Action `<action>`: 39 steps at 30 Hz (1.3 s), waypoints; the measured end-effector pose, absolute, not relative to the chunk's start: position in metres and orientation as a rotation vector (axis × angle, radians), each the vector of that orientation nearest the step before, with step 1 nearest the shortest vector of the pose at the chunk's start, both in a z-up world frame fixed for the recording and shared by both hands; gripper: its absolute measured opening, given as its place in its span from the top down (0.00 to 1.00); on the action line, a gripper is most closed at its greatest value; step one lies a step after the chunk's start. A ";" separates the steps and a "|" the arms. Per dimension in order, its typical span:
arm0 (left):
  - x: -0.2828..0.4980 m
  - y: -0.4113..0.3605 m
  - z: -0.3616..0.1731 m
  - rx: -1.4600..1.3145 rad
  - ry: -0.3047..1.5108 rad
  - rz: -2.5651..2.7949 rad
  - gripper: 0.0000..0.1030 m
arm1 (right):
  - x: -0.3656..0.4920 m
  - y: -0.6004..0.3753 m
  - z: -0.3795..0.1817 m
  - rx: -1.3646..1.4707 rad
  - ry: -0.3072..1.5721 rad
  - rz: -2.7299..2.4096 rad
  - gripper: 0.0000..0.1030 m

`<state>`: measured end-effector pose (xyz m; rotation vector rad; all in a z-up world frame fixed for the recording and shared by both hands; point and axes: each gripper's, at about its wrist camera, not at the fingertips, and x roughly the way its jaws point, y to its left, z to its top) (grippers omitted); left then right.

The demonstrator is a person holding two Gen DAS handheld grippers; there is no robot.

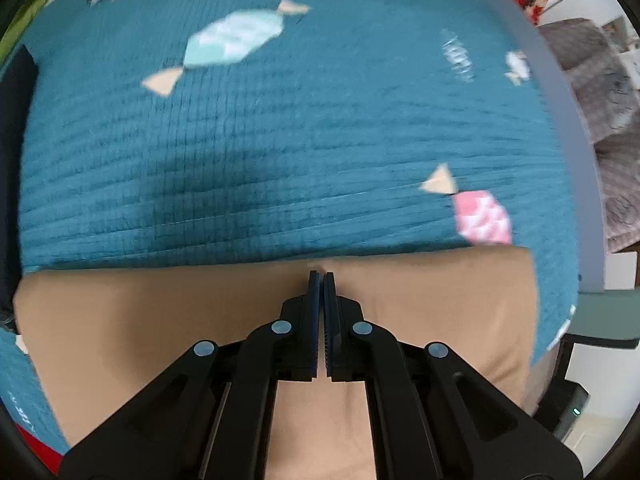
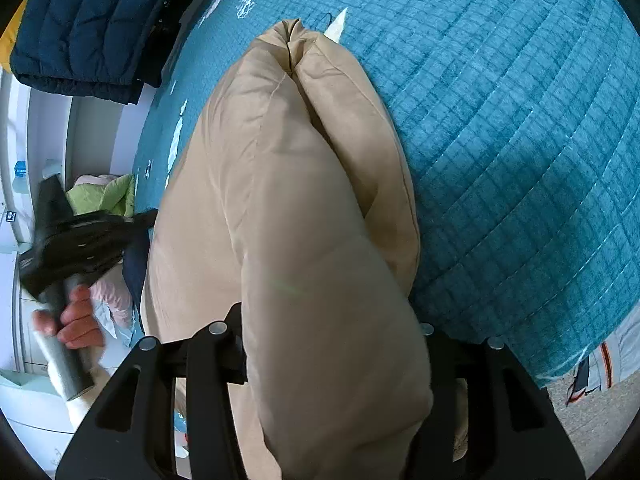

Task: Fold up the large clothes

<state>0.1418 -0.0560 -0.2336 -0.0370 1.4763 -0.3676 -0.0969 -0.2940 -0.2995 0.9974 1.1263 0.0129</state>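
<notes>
On the teal quilted bed (image 1: pixel 280 140), a puffy tan garment (image 2: pixel 304 200) lies folded lengthwise.

Left tongs (image 1: pixel 321 276) are pressed together with nothing visibly between them, tips at the tan cloth's far edge; whether they touch it I cannot tell. Right tongs (image 2: pixel 336 344) are set apart around a thick bunched end of the tan garment, fingertips hidden by the cloth. A hand (image 2: pixel 78 320) grips the left tool's grey handle beside the bed. A dark blue quilted jacket (image 2: pixel 88 20) lies folded at the bed's far corner.
</notes>
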 end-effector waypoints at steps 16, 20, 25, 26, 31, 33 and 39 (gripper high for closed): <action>0.123 -0.051 -0.231 0.014 1.531 -0.338 0.98 | -0.093 -0.282 -0.293 1.002 1.132 -0.003 0.52; 0.128 -0.047 -0.253 -0.024 1.532 -0.314 0.98 | -0.086 -0.276 -0.291 0.982 1.136 -0.009 0.48; 0.102 -0.043 -0.215 -0.031 1.544 -0.384 0.97 | -0.080 -0.268 -0.290 0.947 1.141 -0.015 0.48; 0.095 -0.037 -0.220 -0.052 1.563 -0.383 0.98 | -0.079 -0.268 -0.291 0.954 1.138 -0.011 0.48; 0.072 -0.022 -0.250 -0.121 1.533 -0.368 0.98 | -0.079 -0.269 -0.295 0.960 1.123 0.002 0.47; 0.063 -0.023 -0.236 -0.097 1.551 -0.345 0.98 | -0.078 -0.268 -0.294 0.937 1.138 0.000 0.47; 0.012 -0.023 -0.236 0.079 1.459 -0.347 0.98 | -0.074 -0.260 -0.294 0.915 1.134 -0.006 0.46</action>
